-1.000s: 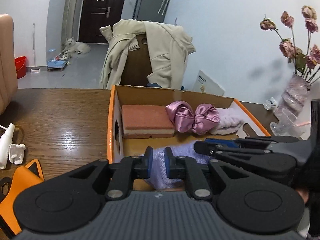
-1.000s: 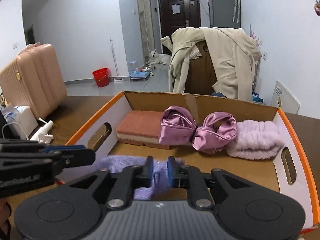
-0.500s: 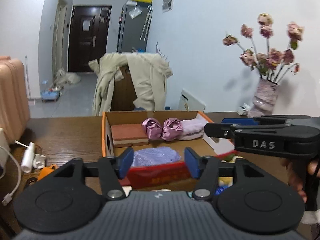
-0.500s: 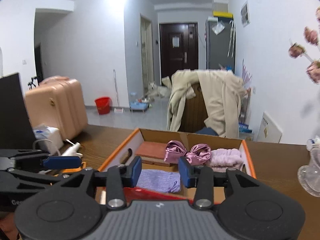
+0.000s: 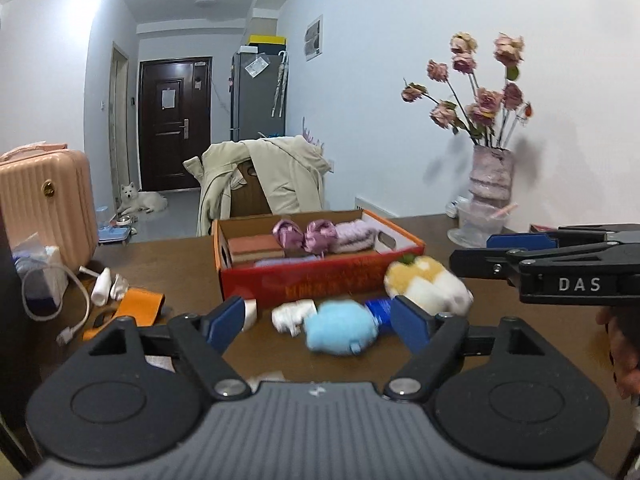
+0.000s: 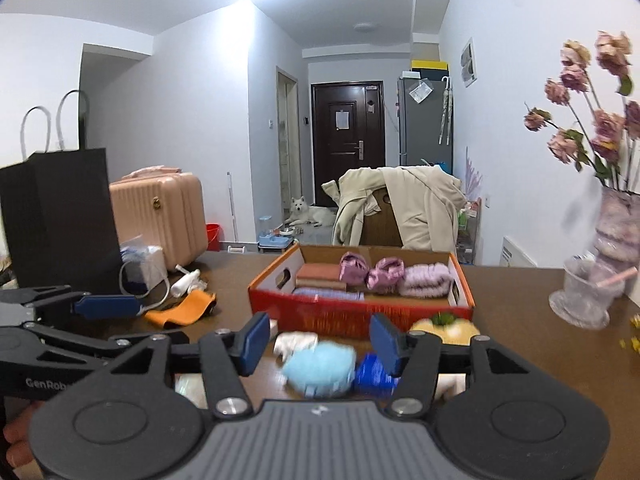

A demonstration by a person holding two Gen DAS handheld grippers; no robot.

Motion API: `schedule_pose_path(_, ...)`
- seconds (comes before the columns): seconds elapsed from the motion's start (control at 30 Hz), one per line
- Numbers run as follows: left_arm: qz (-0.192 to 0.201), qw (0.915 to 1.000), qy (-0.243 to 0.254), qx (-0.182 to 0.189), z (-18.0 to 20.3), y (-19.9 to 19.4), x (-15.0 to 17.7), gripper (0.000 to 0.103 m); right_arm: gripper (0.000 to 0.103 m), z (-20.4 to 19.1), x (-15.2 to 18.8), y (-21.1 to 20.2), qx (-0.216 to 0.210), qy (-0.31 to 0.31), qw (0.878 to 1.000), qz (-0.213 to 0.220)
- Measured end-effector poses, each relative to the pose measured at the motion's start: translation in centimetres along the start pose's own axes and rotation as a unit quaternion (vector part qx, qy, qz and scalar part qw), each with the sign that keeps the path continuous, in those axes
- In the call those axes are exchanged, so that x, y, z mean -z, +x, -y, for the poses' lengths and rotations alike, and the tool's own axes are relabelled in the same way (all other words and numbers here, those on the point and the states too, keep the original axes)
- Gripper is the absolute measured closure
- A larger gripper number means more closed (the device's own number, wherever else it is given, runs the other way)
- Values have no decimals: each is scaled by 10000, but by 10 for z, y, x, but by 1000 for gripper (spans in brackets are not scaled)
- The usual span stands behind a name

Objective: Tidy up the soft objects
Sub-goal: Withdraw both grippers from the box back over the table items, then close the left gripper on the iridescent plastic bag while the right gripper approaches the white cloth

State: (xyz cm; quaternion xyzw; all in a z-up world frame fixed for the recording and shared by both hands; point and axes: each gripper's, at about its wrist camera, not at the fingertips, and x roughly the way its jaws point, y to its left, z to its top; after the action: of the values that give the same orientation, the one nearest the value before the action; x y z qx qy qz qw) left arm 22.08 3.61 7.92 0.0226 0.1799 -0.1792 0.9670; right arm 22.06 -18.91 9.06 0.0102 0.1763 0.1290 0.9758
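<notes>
Both jaws opening, empty, brown wooden table [image 5: 172,268], white hallway

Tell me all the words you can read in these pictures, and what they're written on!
"DAS": white letters on the side of the right gripper.
"GenRob", cut off by the picture edge: on the side of the left gripper.
Yellow print on the red front of the box: too blurred to read.
Papers on the door and the fridge: too small to read.

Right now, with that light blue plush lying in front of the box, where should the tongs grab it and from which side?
Grip the light blue plush across its round middle, coming from the near side. The box blocks the far side, and neighbours crowd its ends.
</notes>
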Motion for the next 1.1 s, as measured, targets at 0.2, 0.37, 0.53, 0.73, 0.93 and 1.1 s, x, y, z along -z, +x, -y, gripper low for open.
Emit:
schedule_pose_path(0.2, -157, 9992, -340, -122, 5, -34, 46, 19, 41, -11, 45, -41, 131, -56, 9999, -78)
schedule_pose_path(0.37, -222, 9982, -498, -233, 7, -53, 65, 18, 41, -11, 71, -56, 81, 44, 9996, -253)
schedule_pose_path(0.53, -224, 9978, -525, -335, 5, -53, 68, 18, 41, -11, 78, -58, 42, 98, 9995, -312)
schedule_pose_path(0.73, -348, 9967, -582, -455, -4, -22, 65, 19, 41, -10, 71, -33, -22, 111, 9990, -425)
schedule_pose_path(0.93, -656, 9940, -706, -509, -22, 29, 61, 27, 42, -10, 56, 17, -153, 38, 9981, -591)
schedule_pose_path(1.1, -976, 9910, -799, -458, -37, 69, 59, 37, 42, -9, 38, 69, -272, -63, 9974, -667)
